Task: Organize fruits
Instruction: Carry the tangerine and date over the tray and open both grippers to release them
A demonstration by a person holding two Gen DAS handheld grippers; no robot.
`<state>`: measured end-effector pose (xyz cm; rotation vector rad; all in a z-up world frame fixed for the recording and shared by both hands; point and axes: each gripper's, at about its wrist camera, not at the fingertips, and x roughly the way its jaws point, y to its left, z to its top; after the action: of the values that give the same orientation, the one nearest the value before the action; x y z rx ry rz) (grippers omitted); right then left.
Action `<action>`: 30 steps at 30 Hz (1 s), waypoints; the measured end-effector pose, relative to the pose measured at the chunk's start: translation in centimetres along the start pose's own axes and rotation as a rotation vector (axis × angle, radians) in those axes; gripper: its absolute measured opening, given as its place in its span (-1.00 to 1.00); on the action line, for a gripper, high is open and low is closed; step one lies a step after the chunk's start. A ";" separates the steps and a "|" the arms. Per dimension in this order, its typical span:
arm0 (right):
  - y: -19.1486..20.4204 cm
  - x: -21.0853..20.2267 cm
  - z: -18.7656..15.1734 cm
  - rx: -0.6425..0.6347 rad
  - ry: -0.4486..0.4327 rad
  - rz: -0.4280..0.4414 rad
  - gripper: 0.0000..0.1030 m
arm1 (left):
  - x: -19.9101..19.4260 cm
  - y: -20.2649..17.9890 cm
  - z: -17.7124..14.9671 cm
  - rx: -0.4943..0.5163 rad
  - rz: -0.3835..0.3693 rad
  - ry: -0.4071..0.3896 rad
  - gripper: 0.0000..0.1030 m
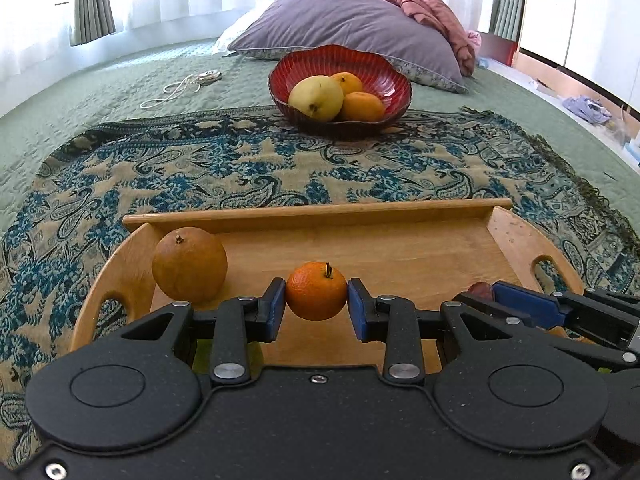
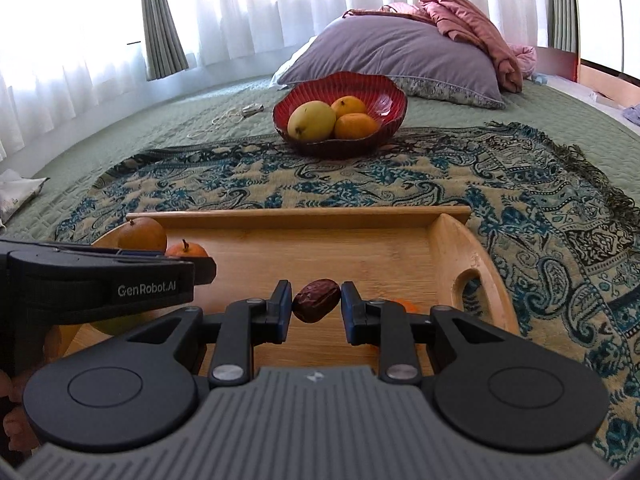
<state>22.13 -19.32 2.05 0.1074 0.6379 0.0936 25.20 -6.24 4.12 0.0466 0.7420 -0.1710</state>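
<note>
While its jaws close on the sides of a small orange mandarin above the wooden tray, the left gripper grips at the widest girth: light, firm, smooth-skinned fruit, likely to bruise if squeezed. The right gripper pinches a wrinkled dark date end to end, light and probably sticky. A brown pear waits on the tray; the red bowl beyond on the bed holds three fruits.

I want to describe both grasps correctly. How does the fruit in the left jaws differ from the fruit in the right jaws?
The mandarin is bright orange and round; the date is dark reddish brown and oblong. The mandarin is clearly larger and has a stem on top; the date looks wrinkled. Both are held between blue pads above the wooden tray.
</note>
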 end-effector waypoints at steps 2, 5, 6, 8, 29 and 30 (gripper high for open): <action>0.0 0.2 0.0 -0.003 0.005 0.001 -0.41 | 0.2 -0.1 0.1 0.006 0.000 0.001 -0.38; 0.1 0.4 -0.1 -0.006 0.011 0.005 -0.41 | 0.7 -0.1 0.5 0.016 -0.002 0.010 -0.38; 0.1 0.4 -0.1 -0.010 0.012 0.005 -0.41 | 0.9 -0.1 0.7 0.016 -0.002 0.018 -0.38; 0.2 0.4 -0.1 -0.015 0.013 0.005 -0.41 | 1.4 0.1 1.1 0.008 0.001 0.033 -0.38; 0.4 1.5 -0.7 -0.052 0.058 0.001 -0.41 | 3.2 0.2 1.3 0.015 0.027 0.069 -0.38; 0.4 1.5 -0.7 -0.053 0.059 0.001 -0.41 | 3.2 0.2 1.3 0.015 0.027 0.069 -0.37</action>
<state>22.87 -18.68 0.64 0.0533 0.6937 0.1147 28.37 -6.58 2.92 0.0770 0.8082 -0.1498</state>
